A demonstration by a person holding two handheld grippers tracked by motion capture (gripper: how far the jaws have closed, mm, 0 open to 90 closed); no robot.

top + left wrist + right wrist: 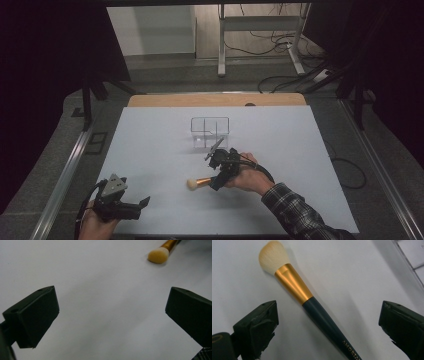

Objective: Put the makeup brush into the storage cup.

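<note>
I see the makeup brush (pixel 312 307) lying flat on the white table (pixel 150 150), a little right of centre and toward the near side. Its pale bristle head points left, a gold ferrule joins it to a dark handle, and gold lettering runs along the handle's near end. My right gripper (pixel 220 172) sits over that handle with its jaws spread wide, one on either side of the brush and neither touching it; in the right gripper view there is bare table between each jaw and the handle. The hand holding it comes in from the near right in a plaid sleeve (pixel 290 202).

Just beyond the right gripper, toward the far side, stands a clear organizer (pixel 210 131) with thin dividers, apart from the brush.

My left gripper (pixel 127 207) rests at the near left corner, well apart from the brush, jaws also wide open with nothing between them. In its view the bristle head shows at the far right.
</note>
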